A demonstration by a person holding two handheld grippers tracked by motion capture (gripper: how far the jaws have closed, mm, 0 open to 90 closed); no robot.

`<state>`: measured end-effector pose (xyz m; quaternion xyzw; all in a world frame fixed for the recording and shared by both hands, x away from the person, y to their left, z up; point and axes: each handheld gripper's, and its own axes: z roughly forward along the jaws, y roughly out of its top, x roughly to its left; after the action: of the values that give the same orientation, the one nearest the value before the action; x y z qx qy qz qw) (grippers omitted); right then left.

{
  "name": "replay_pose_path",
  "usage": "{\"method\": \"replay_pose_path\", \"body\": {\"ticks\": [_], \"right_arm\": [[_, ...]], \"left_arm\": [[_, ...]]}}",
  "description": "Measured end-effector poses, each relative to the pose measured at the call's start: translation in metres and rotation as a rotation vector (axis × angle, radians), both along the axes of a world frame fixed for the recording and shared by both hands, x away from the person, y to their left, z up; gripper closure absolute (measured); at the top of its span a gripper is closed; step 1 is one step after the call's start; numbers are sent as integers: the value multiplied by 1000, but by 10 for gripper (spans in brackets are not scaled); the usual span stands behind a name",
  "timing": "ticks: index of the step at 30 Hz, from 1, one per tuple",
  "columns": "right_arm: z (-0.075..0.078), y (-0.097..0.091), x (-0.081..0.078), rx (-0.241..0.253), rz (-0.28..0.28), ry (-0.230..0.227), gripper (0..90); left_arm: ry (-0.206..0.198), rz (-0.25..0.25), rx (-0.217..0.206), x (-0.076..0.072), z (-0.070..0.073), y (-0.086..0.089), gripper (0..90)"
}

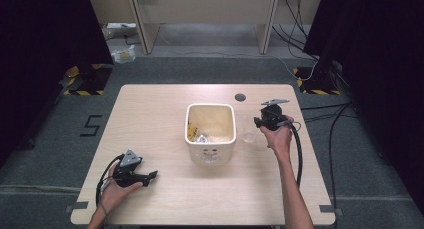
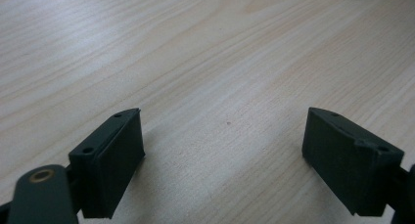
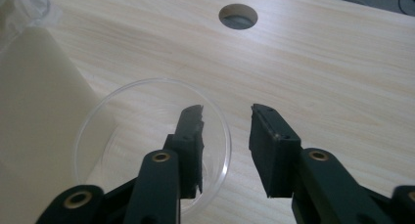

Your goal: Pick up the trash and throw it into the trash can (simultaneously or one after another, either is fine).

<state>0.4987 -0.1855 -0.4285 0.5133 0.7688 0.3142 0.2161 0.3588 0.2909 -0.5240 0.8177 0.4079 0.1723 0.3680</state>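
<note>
A small clear plastic cup (image 1: 248, 136) stands upright on the wooden table (image 1: 150, 114), just right of a cream waste bin (image 1: 210, 150). My right gripper (image 1: 261, 123) hovers over the cup. In the right gripper view the cup (image 3: 142, 111) has one jaw inside its rim and the other outside. The wall runs through the gap of the right gripper (image 3: 226, 111), and neither pad touches it. My left gripper (image 1: 150, 176) rests in a hand at the table's front left. It points right at bare wood, and the left gripper (image 2: 222, 131) stands wide open and empty.
The bin (image 3: 34, 101) holds yellow and clear scraps and stands close to the left of the cup. A round cable hole (image 1: 240, 97) (image 3: 238, 16) lies behind the cup. Desk legs and cables cross the floor beyond the table.
</note>
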Motion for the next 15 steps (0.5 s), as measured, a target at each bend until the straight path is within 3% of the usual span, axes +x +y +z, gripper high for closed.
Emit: {"method": "replay_pose_path", "body": {"ticks": [7, 11, 15], "right_arm": [[-8, -2, 1, 26, 31, 25, 807], [-5, -5, -3, 53, 47, 5, 846], [10, -14, -16, 81, 64, -49, 862]], "left_arm": [[0, 0, 0, 0, 0, 0, 142], [0, 0, 0, 0, 0, 0, 142], [0, 0, 0, 0, 0, 0, 142]]}}
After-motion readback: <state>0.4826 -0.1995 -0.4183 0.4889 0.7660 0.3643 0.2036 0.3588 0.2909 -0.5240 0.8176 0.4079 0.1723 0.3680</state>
